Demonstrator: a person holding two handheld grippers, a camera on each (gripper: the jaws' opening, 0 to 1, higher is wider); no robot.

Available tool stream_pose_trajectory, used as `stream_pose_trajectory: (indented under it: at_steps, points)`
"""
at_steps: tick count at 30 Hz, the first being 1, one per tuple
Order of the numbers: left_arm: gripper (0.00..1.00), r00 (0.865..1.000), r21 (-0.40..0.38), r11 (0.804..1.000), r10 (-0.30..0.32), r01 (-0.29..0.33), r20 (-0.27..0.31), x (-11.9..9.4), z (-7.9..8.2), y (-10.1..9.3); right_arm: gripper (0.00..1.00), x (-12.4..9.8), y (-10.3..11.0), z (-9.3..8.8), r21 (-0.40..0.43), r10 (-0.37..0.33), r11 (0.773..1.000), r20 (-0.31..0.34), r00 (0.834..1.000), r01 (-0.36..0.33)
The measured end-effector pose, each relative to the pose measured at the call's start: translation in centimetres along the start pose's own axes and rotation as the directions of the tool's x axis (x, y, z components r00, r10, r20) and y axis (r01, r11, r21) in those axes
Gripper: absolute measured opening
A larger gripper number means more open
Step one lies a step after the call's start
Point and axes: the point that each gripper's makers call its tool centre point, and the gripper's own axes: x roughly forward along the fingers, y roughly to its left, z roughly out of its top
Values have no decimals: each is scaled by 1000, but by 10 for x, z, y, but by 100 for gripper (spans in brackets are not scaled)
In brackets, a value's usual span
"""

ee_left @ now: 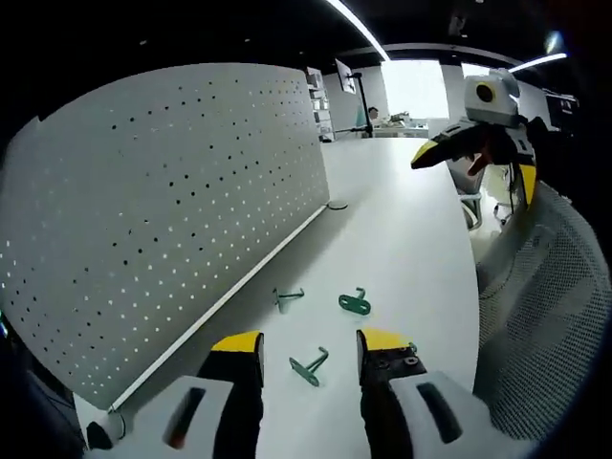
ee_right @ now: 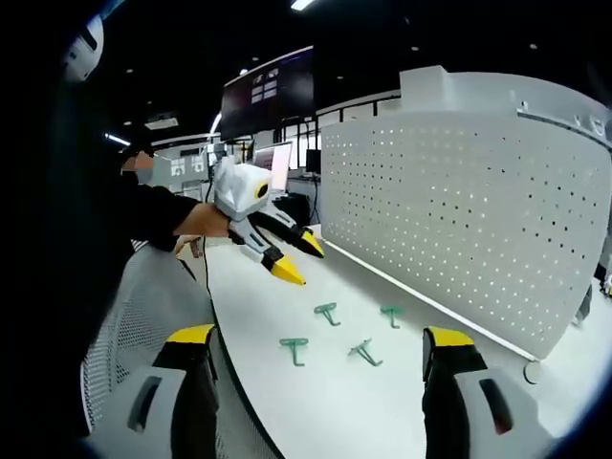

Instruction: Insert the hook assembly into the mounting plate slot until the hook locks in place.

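You face a white perforated panel (ee_left: 163, 201) standing upright along the far edge of the white table (ee_left: 402, 239). Green hooks lie flat on the table near the panel's foot: one (ee_left: 309, 365) sits between your left gripper's (ee_left: 311, 346) jaws, another (ee_left: 355, 303) just beyond, a third (ee_left: 288, 297) closer to the panel. Your left gripper's jaws stand wide, holding nothing. Your right gripper (ee_right: 320, 342) is likewise spread wide and empty, above the table with four hooks (ee_right: 327, 312) ahead of it.
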Motion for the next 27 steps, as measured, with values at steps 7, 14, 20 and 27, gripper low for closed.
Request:
stream_pose_trajectory:
  at_steps: [7, 14, 20, 27]
  points:
    - [28, 999, 17, 1000, 6, -5, -40, 14, -13, -2, 84, 1, 0, -2, 1, 0, 1000, -6, 1000, 0]
    - [20, 995, 0, 1000, 10, -10, -102, 28, -31, -1, 84, 1, 2, -2, 2, 5, 1000, -10, 1000, -5]
    - [13, 990, -22, 999, 28, -31, -135, 37, -40, 5, 84, 0, 2, -5, 1, 5, 1000, -18, 1000, -5]
    - [12, 985, -36, 998, 35, -42, -168, 45, -50, 6, 83, 1, 2, -4, -3, 10, 1000, -22, 1000, -10]
